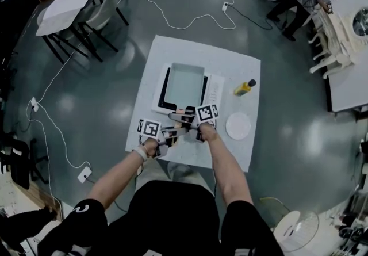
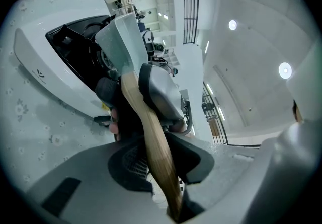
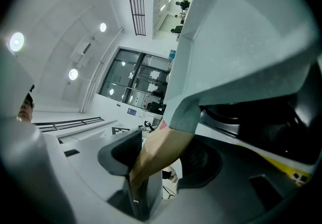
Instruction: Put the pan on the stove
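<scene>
At the near edge of the table [image 1: 244,65], the left gripper [image 2: 161,167] was clamped on the wooden handle [image 2: 151,132]. The pan [image 1: 185,85] hung over the stove [image 1: 214,89] mid-table, contact unclear. The right gripper [image 3: 161,160] pinched that same handle, just beside the left. Far right stood a bottle [image 1: 244,87]; nearer, a plate [image 1: 238,125].

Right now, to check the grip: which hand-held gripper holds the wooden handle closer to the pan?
The right hand-held gripper: it clamps the handle just behind the pan; the left hand-held gripper holds it farther back.
</scene>
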Demonstrator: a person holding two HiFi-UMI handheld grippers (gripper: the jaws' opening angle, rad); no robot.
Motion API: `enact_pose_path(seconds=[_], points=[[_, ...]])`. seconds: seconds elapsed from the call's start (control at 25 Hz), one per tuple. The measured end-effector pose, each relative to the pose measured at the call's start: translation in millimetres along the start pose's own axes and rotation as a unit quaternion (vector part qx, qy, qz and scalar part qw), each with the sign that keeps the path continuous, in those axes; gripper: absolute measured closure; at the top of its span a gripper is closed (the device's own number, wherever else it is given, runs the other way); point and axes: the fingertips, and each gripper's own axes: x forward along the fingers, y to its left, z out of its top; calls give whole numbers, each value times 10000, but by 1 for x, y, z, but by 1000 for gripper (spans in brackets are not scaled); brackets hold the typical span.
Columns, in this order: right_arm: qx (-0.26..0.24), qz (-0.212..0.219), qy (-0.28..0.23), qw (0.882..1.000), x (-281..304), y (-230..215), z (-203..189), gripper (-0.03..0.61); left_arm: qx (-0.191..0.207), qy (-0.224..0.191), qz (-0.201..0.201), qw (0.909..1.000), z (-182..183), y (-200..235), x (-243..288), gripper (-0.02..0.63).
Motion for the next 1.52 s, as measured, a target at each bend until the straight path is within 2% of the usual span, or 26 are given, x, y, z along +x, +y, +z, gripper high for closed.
enact_pose_path(seconds=[0.08, 0.2, 0.32, 0.44, 0.6, 0.84, 1.0, 1.2, 1.36, 1.52], points=[[-4, 43, 39, 10000, 2, -2, -2, 368, 34, -33, -59, 10000, -1, 1, 1, 530], [-95, 462, 36, 9989, 8, 7, -1, 367, -18, -85, -111, 9999, -1, 1, 1, 529], [73, 63, 39, 9999, 7, -9, -3, 367, -110, -107, -7, 9999, -3, 5, -1, 528], [-141, 493, 9, 9987, 15, 4, 0, 370, -38, -84, 166, 9998, -2, 10, -3, 529], [-36, 16, 70, 10000, 16, -13, -4, 374, -115, -128, 335, 9993, -4, 22, -3, 537], [16, -76, 45, 10000, 16, -14, -4, 377, -183, -198, 311, 9992, -2, 25, -4, 543], [6, -61, 33, 10000, 15, -15, -6, 374, -247, -325, 140, 9991, 0, 26, -5, 542], [66, -123, -105, 9998, 7, -15, -4, 373, 72, -264, 261, 9993, 4, 29, -10, 525], [23, -62, -198, 9998, -1, -15, -3, 371, 60, -47, 261, 9996, -4, 32, -17, 483], [53, -281, -325, 9991, -22, -20, -2, 371, 220, 12, 296, 9993, -4, 33, -26, 456]])
